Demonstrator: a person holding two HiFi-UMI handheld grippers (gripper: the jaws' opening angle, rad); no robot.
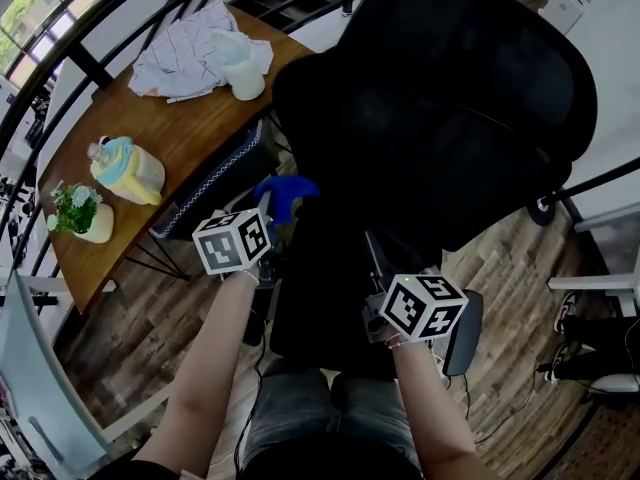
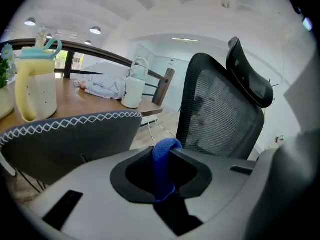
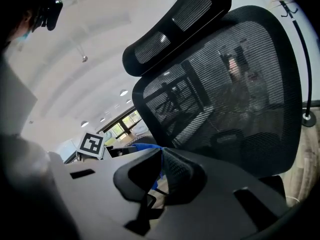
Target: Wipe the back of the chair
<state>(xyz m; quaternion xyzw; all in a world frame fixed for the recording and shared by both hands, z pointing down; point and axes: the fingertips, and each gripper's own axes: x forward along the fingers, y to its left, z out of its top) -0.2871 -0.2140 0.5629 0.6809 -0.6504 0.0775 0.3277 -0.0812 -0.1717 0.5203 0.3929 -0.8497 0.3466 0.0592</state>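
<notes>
Plank flooring point(image 1: 520, 258) lies open to the right of the chair back point(image 1: 440, 98), while the bench point(image 1: 180, 138) edge crowds its left side. Left gripper point(image 2: 165, 151) has its fingers clamped on the blue cloth point(image 1: 285, 193), near the mesh but apparently not touching it; right gripper point(image 3: 161, 156) has its fingers closed on nothing. Recommend broad, flat strokes from the headrest point(image 3: 175, 26) downward, keeping clear of the bench edge and the jug point(image 1: 245, 73).

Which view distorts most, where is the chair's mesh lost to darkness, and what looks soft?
Head view: the office chair back is underexposed, nearly solid black, mesh lost. Left gripper view: fisheye curves the whole room, corners go dark, the blue cloth near the lens is soft. Right gripper view: bright ceiling backlights the mesh, so its weave shows.
</notes>
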